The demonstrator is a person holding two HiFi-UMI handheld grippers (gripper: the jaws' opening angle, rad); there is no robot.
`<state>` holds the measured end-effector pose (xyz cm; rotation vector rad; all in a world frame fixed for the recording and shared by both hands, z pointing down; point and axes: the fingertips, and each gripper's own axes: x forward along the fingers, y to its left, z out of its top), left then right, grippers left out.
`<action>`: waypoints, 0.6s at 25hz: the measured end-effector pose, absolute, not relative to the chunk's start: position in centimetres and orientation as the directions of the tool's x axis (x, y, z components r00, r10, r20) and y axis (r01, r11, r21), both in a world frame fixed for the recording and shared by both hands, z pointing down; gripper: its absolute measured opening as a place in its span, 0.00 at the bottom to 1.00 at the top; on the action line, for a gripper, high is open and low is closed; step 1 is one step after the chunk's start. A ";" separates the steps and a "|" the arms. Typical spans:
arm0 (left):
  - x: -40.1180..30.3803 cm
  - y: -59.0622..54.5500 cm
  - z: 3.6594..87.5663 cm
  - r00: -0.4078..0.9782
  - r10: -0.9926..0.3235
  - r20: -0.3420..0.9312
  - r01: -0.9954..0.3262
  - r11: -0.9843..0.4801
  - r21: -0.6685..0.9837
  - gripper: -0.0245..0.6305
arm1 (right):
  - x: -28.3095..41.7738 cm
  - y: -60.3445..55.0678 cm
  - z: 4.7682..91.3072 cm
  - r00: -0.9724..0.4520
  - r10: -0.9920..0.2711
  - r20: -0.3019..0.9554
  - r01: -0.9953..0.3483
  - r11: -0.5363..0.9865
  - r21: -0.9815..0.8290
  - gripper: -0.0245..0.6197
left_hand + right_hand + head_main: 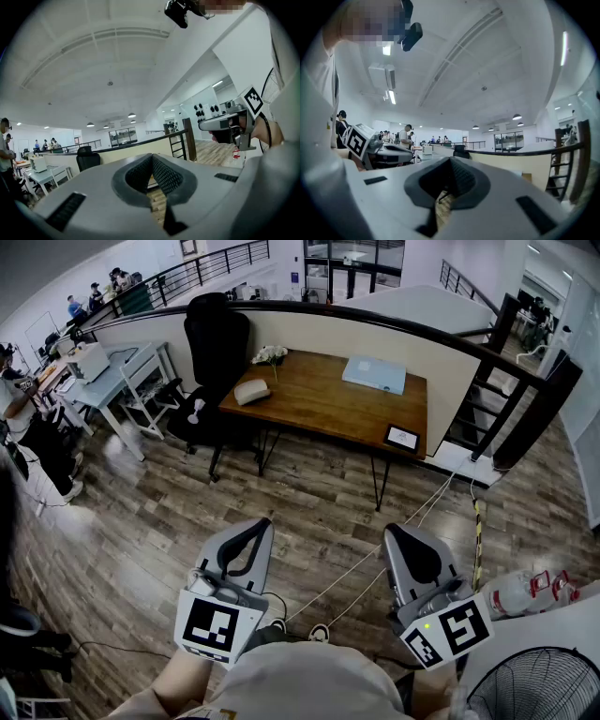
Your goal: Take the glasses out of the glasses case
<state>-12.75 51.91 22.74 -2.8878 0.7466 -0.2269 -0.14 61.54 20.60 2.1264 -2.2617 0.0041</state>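
Note:
A beige glasses case (251, 391) lies closed at the left end of a wooden table (328, 404), far ahead of me across the floor. No glasses show. Both grippers are held close to my body, pointing level toward the table. My left gripper (262, 524) (152, 157) has its jaws shut with nothing between them. My right gripper (392, 532) (451, 160) is shut and empty too. Each gripper appears in the other's view: the right one (229, 124) beside the left, the left one (375, 152) beside the right.
On the table are white flowers (270, 354), a pale blue flat box (375, 373) and a small dark frame (402, 437). A black office chair (217, 343) stands at its left. Cables cross the wooden floor (356, 568). A fan (539, 690) and a bottle (525, 592) are at my right.

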 end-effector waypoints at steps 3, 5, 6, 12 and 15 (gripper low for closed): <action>-12.2 52.4 22.5 0.867 -0.488 0.101 -0.466 -0.865 -0.183 0.04 | 0.5 62.1 20.3 -0.051 -0.999 0.014 -0.998 0.051 0.022 0.04; -11.9 52.8 22.6 0.867 -0.488 0.102 -0.465 -0.866 -0.183 0.04 | 0.8 62.5 20.3 -0.050 -0.999 0.007 -0.999 0.050 0.009 0.04; -11.8 53.0 22.6 0.867 -0.487 0.104 -0.465 -0.866 -0.183 0.04 | 1.0 62.7 20.3 -0.051 -0.999 0.003 -0.999 0.051 0.002 0.04; -11.1 54.4 23.0 0.869 -0.483 0.106 -0.460 -0.868 -0.188 0.04 | 1.4 64.1 20.4 -0.064 -0.998 -0.011 -0.998 0.064 -0.005 0.04; -11.0 54.8 23.2 0.869 -0.484 0.108 -0.460 -0.868 -0.189 0.04 | 1.6 64.4 20.9 -0.064 -0.998 0.002 -0.998 0.064 -0.005 0.04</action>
